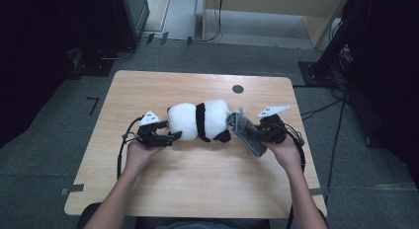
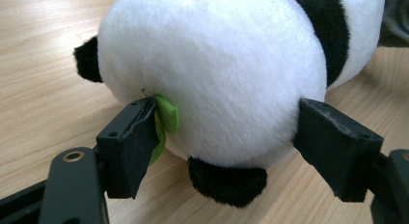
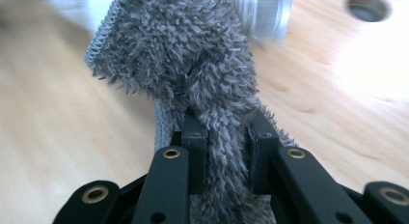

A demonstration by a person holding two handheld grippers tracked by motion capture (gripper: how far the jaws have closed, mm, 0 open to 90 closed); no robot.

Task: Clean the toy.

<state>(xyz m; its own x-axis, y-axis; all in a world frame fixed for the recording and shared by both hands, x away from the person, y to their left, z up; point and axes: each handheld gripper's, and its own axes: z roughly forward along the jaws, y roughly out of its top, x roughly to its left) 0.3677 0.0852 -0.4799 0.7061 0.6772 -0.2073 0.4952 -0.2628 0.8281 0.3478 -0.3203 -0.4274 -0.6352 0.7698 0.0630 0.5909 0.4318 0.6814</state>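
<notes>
**Grey fleece pinched, panda braced: how we handle the cloth**

Grey and shaggy, the fleece cloth (image 3: 193, 55) sits pinched between the jaws of our right gripper (image 3: 225, 137), which are pressed together on a fold of it. In the high view the cloth (image 1: 245, 130) drapes from that gripper (image 1: 262, 132) and meets the right-hand end of the plush panda (image 1: 200, 121), which lies on its side in the middle of the wooden table (image 1: 197, 184).

Our left gripper (image 2: 222, 137) stands spread around the panda's white rump (image 2: 217, 74). One pad touches a small green tag (image 2: 167, 115); whether the other presses the plush we cannot tell, so we count no firm grip there.

We judge the step to be working the cloth against the panda. To do it well, we keep the right pinch deep in the fold so the fleece cannot slip, move slowly, and steady the toy with the left jaws so it does not roll away.
</notes>
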